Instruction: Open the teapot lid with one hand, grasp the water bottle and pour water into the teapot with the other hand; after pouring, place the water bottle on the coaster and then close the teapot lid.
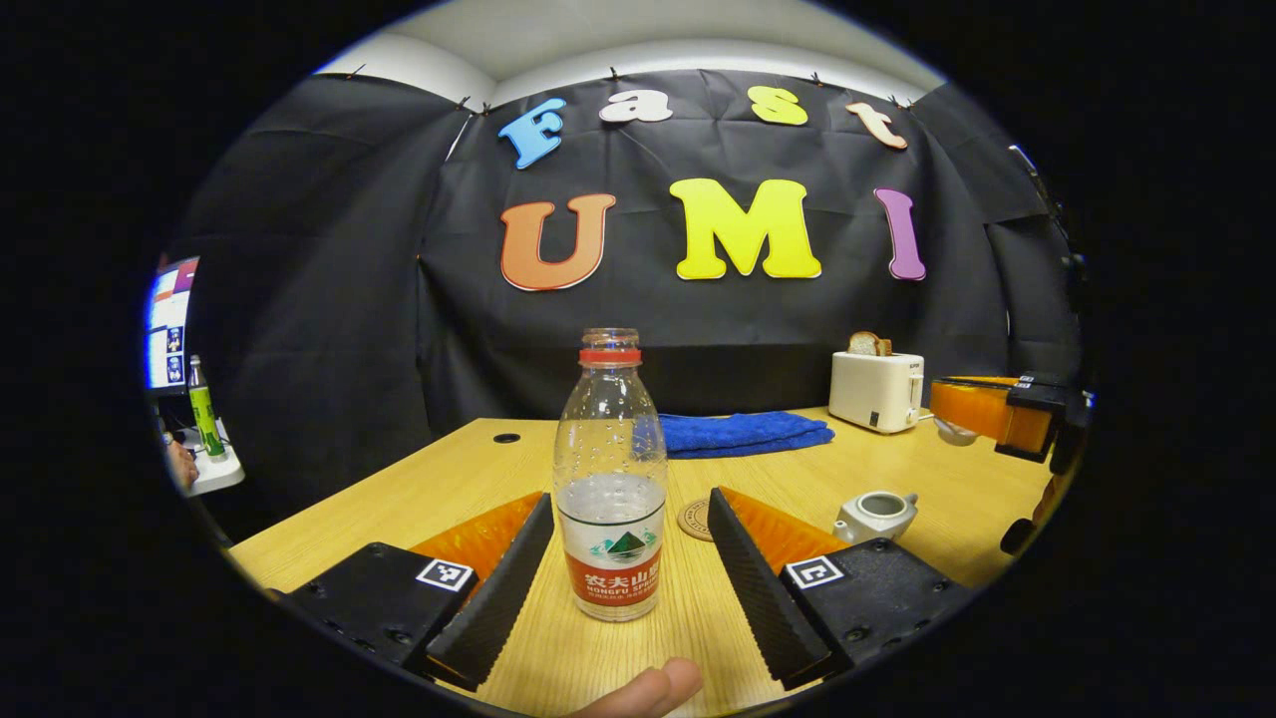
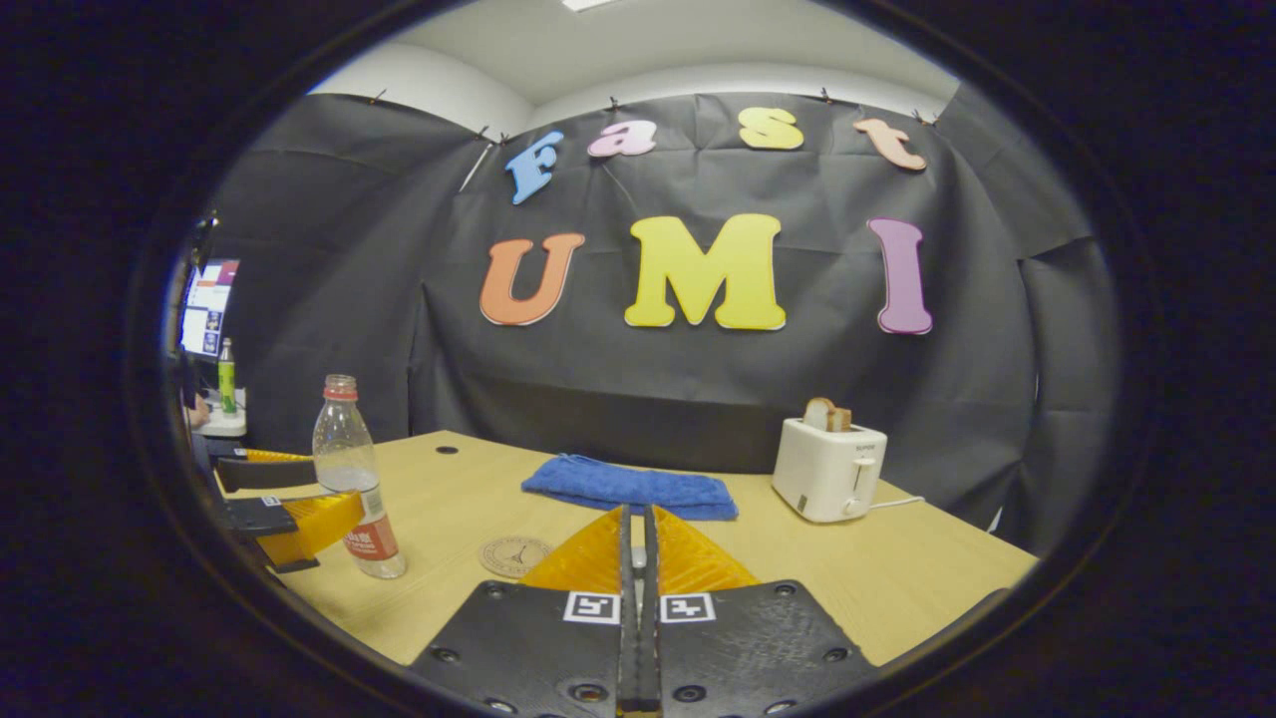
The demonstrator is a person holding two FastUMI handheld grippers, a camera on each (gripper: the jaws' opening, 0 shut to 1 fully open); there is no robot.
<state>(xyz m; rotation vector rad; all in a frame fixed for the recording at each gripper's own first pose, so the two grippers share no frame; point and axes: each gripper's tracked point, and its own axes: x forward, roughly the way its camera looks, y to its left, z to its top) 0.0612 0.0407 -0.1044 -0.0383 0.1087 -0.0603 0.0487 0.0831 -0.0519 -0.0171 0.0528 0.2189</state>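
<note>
A clear water bottle (image 1: 610, 479) with a red neck ring, no cap and a red-and-white label stands on the wooden table, about a third full. My left gripper (image 1: 628, 497) is open with one finger on each side of the bottle's lower half. Behind the bottle lies a round coaster (image 1: 695, 519). To its right sits the small white teapot (image 1: 875, 516), its top open. My right gripper (image 1: 982, 409) hovers above and to the right of the teapot with a pale lid (image 1: 955, 432) under its fingers. In the right gripper view its jaws (image 2: 635, 511) stand nearly together, and the bottle (image 2: 354, 479) and coaster (image 2: 513, 554) show to the left.
A folded blue towel (image 1: 743, 434) lies at the back of the table. A white toaster (image 1: 877, 389) with bread in it stands at the back right. A thumb (image 1: 648, 690) shows at the near edge. Off to the left, a side desk holds a green bottle (image 1: 204, 409) and a screen.
</note>
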